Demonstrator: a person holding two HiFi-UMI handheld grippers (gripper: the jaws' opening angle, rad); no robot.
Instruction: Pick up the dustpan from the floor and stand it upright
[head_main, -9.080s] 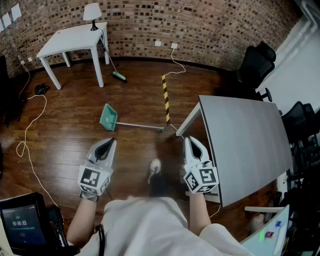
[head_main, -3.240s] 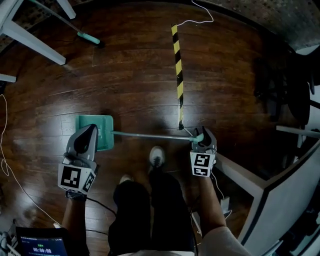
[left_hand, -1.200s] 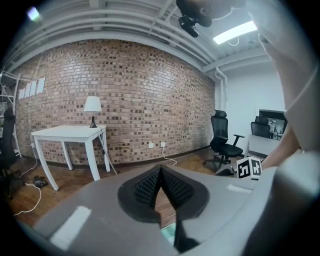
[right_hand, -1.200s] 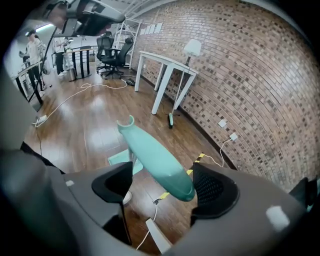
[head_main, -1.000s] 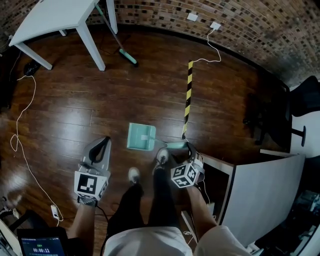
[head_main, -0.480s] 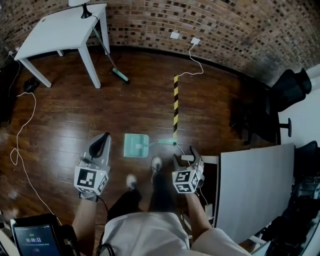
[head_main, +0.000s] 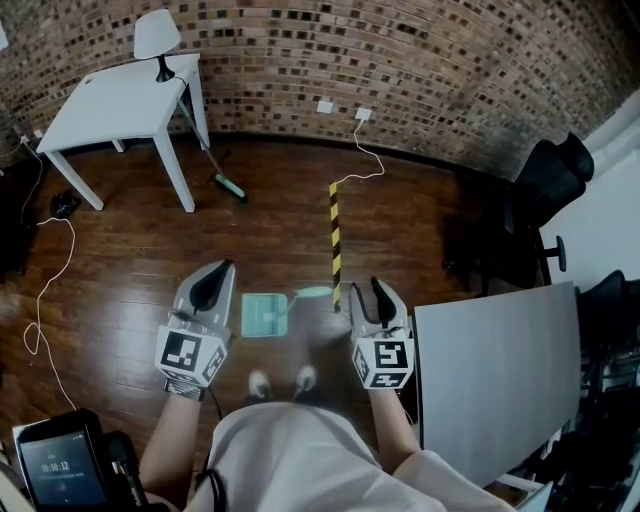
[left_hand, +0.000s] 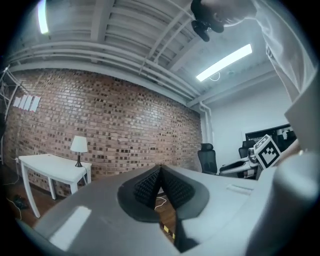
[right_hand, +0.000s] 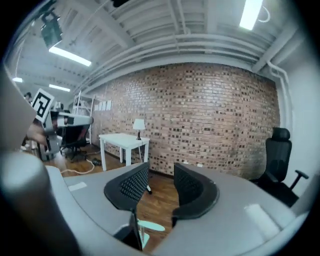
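Left gripper is closed, with the pads seen pressed together at the tips in the left gripper view and nothing held between them. Right gripper is part open. Its jaws have just been closing, but a clear gap is left in the right gripper view and nothing is pinched between the pads.

Dustpan is found on the wood floor between the two grippers, just ahead of the person's shoes. No contact with either gripper is seen. From above, the teal pan is seen flat-on and the handle is strongly foreshortened, with its top toward the right gripper, so it reads as standing upright. In the right gripper view the teal handle top is seen low in the gap, below the pads.

A yellow-black strip is laid on the floor just beyond the dustpan. A white table with a lamp is set by the brick wall at far left, and a broom is leaned against it. A grey table is seen just right of the right gripper. A black chair is placed beyond the grey table. A white cable is trailed across the floor at left.
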